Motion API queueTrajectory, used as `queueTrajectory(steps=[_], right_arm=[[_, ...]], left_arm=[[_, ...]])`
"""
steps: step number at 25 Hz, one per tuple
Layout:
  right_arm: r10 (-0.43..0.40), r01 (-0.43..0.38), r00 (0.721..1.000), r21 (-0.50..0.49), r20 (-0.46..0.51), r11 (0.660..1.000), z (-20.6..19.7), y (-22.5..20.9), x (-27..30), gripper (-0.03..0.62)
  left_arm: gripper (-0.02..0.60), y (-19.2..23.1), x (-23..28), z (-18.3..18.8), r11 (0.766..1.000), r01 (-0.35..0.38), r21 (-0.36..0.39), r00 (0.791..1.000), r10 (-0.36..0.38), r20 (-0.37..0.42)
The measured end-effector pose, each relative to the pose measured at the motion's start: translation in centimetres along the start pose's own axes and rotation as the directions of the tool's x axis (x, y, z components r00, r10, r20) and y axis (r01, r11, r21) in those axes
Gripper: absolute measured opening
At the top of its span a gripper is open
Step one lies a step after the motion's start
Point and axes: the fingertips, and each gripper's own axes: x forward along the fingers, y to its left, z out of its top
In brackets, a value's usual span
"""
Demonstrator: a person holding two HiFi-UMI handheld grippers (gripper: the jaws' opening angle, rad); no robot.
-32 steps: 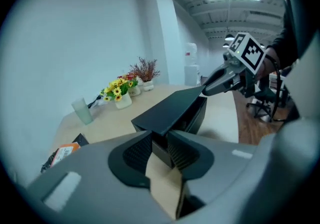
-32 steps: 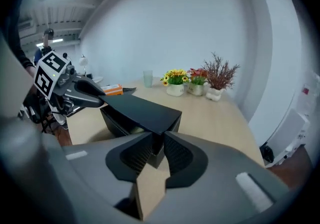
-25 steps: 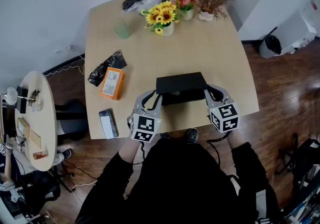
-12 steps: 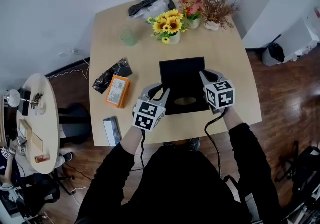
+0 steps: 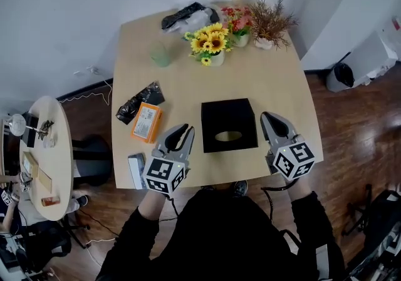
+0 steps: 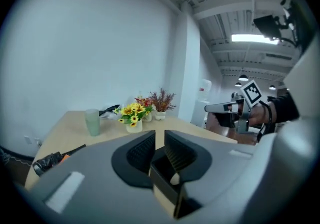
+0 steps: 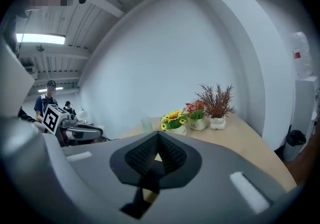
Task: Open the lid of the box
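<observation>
Lifting the lid cleanly calls, I judge, for wider fingers first, since neither pair could take an edge as it stands. The left gripper shows its fingers drawn in to a thin slit. The right gripper has its fingers pressed together. Both pairs have just been closing, with nothing between them. A sound way would be to open one pair and slip it under the lid's front lip. The other gripper would steady the base so the box does not slide or tip off the table.

The box lies flat near the table's front edge, black, with a pale oval on its upper face. Whether that face is the shut lid I cannot tell. It sits between the two grippers. The left fingers point at its near left corner and the right fingers lie along its right side. Both are close but clear of it.
</observation>
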Motion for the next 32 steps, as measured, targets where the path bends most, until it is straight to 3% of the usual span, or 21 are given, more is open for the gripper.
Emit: queueTrajectory(steps=[8,16,21,32], right_arm=[[0.081,-0.075,0.996,-0.150,0.032,0.986,0.4,5.8,-6.1,0.002],[0.125,-0.109,0.990,-0.197,0.069,0.974,0.2,8.3,-8.8,0.000],[0.143,-0.128,0.988,-0.219,0.055,0.967,-0.2,8.9,-9.0,0.000],[0.127,-0.105,0.988,-0.216,0.092,0.971,0.5,9.1,-9.3,0.000]], left_arm=[[0.038,-7.3,-3.6,2.7,0.997,0.062,0.048,0.995,-0.066,0.070],[0.038,-12.3,-5.2,0.6,0.993,0.104,0.049,0.993,-0.107,0.058],[0.038,-12.8,-5.8,-0.3,0.994,0.110,0.019,0.992,-0.111,0.056],[0.038,-11.5,-6.6,-0.1,0.996,0.086,0.024,0.995,-0.088,0.057]])
